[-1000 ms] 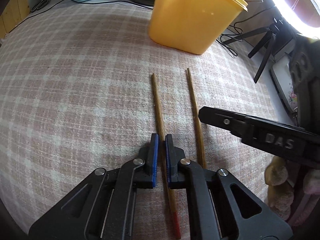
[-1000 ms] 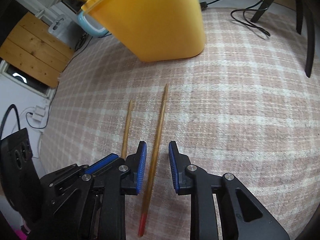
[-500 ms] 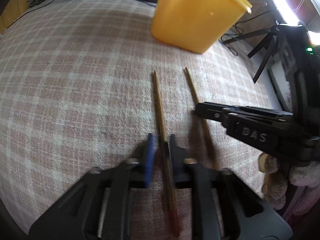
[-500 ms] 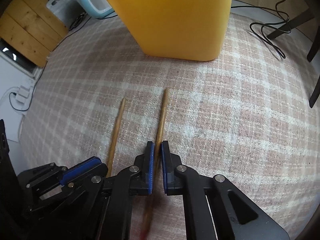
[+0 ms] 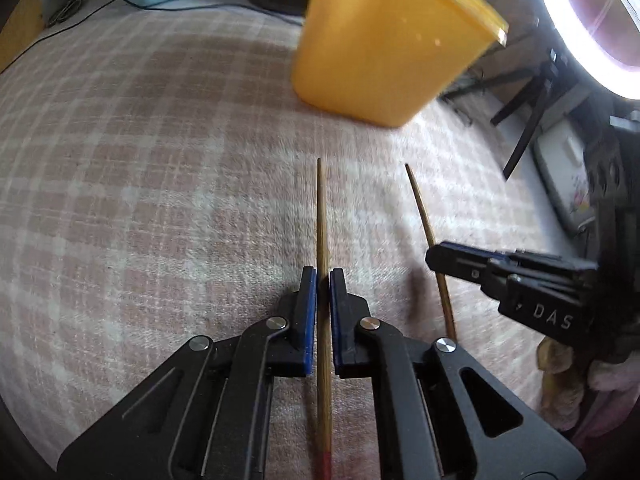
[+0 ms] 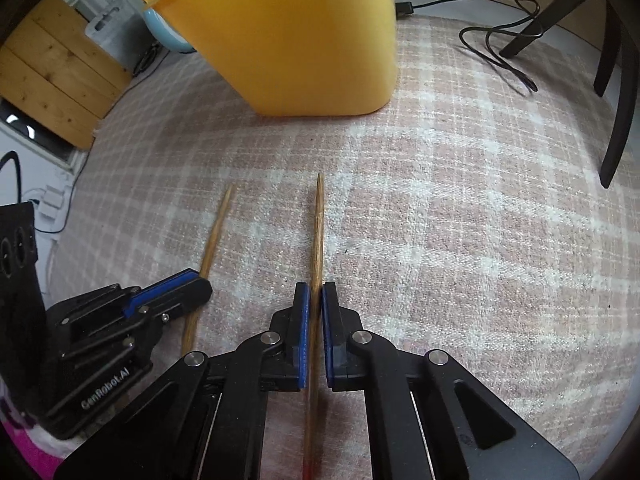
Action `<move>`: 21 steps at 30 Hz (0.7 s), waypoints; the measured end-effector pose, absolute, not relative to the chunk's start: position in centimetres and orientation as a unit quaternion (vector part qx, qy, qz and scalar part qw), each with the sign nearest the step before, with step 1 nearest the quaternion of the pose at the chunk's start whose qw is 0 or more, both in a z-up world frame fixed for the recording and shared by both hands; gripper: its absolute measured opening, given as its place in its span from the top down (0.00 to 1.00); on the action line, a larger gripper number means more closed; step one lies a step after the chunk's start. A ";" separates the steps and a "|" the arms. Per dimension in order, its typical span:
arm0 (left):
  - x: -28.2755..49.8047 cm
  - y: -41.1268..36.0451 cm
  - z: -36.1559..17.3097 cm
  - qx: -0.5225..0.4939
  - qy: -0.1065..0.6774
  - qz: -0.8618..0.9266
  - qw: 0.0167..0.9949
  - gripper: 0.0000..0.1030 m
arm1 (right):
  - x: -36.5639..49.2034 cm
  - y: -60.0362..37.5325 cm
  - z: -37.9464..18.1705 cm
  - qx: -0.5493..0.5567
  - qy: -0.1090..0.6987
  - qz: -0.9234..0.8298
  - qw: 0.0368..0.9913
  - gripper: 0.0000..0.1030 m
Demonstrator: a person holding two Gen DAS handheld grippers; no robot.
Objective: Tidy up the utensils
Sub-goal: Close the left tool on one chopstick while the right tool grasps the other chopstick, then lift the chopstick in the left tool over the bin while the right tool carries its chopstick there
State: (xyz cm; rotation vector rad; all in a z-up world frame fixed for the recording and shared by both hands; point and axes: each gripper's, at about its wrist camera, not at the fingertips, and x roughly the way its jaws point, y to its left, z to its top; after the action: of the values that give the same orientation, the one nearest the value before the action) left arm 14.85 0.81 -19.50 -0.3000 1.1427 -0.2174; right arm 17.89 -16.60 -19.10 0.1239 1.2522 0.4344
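1. The left gripper (image 5: 323, 280) is clamping one chopstick (image 5: 322, 216) above the checked cloth (image 5: 160, 200).
2. The right gripper (image 6: 314, 294) is pinching the other chopstick (image 6: 318, 232).
3. Both chopsticks are pointing toward the yellow tub (image 6: 304, 32) nearby.

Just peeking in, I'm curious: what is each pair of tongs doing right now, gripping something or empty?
Left tongs: closed on the left chopstick.
Right tongs: closed on the right chopstick.
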 end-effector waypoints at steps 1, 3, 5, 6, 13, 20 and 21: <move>14.7 0.9 -19.1 -0.143 0.533 -0.103 0.828 0.96 | 17.6 -17.2 -18.7 0.060 0.575 0.206 0.789 0.96; 14.2 1.2 -18.1 -0.146 0.520 -0.108 0.835 0.96 | 17.1 -17.8 -17.9 0.065 0.563 0.214 0.796 0.96; 13.8 1.3 -17.2 -0.147 0.509 -0.111 0.841 0.96 | 16.3 -18.2 -16.9 0.062 0.547 0.220 0.805 0.96; 13.6 1.4 -16.7 -0.147 0.503 -0.113 0.844 0.96 | 15.9 -18.4 -16.4 0.062 0.539 0.223 0.810 0.96; 12.2 1.7 -13.4 -0.146 0.466 -0.127 0.863 0.96 | 13.8 -19.6 -13.0 0.068 0.488 0.241 0.836 0.96; 11.8 1.7 -10.3 -0.145 0.434 -0.141 0.878 0.96 | 12.3 -20.7 -10.0 0.067 0.443 0.245 0.860 0.96; 11.9 1.6 -10.0 -0.143 0.429 -0.143 0.880 0.96 | 12.3 -19.0 -9.8 0.066 0.439 0.243 0.863 0.96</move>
State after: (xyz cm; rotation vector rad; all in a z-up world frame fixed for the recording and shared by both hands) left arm 11.86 1.59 -9.98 -0.2987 0.8941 -0.2970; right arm 12.31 -19.04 -9.83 0.1391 0.9199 0.5086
